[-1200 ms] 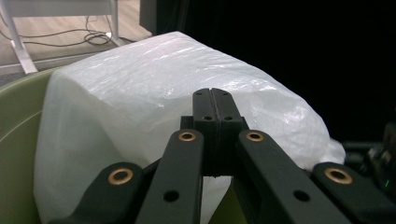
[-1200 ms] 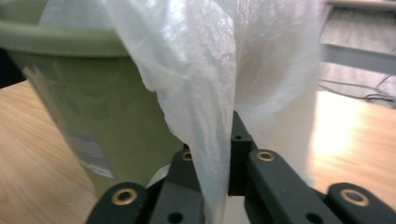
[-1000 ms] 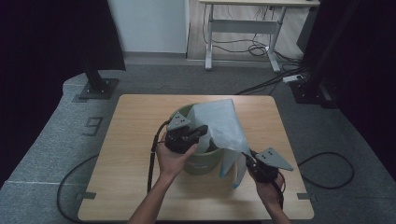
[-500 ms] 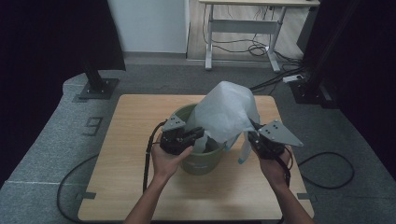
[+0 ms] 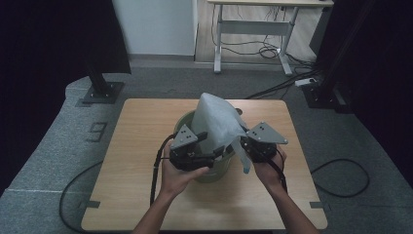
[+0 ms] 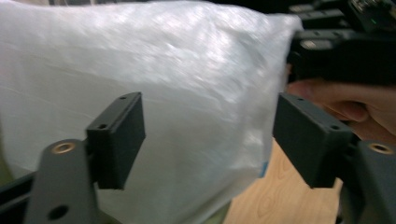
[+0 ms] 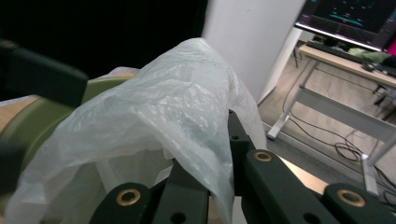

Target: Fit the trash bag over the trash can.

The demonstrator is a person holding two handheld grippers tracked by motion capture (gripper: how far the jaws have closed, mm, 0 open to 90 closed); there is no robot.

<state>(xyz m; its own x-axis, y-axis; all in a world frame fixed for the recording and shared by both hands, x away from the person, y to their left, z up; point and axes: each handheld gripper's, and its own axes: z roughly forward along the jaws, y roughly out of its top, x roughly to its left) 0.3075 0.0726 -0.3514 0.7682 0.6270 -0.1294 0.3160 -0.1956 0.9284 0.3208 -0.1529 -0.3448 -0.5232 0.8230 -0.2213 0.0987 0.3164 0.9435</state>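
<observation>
A thin white plastic bag (image 5: 217,119) rises in a peak over a green bin (image 5: 183,122) at the middle of the table. My right gripper (image 5: 245,147) is at the bin's right side, shut on the bag's edge (image 7: 205,154), and film drapes over its jaws (image 7: 219,163). At the bin's near left side my left gripper (image 5: 217,155) is open. Its jaws stand wide apart in front of the bag (image 6: 163,74), with nothing pinched between them (image 6: 208,140). The bin's green wall (image 7: 42,121) shows under the bag.
The wooden table (image 5: 136,195) has bare room around the bin on all sides. Cables trail from both grippers off the near edge. A desk frame (image 5: 253,29) and floor cables lie beyond the table. Dark stands are at the back left and right.
My right gripper has risen from the table's near right and moved in toward the bin with the bag's edge. The bag now stands taller. My left gripper shifted slightly nearer.
</observation>
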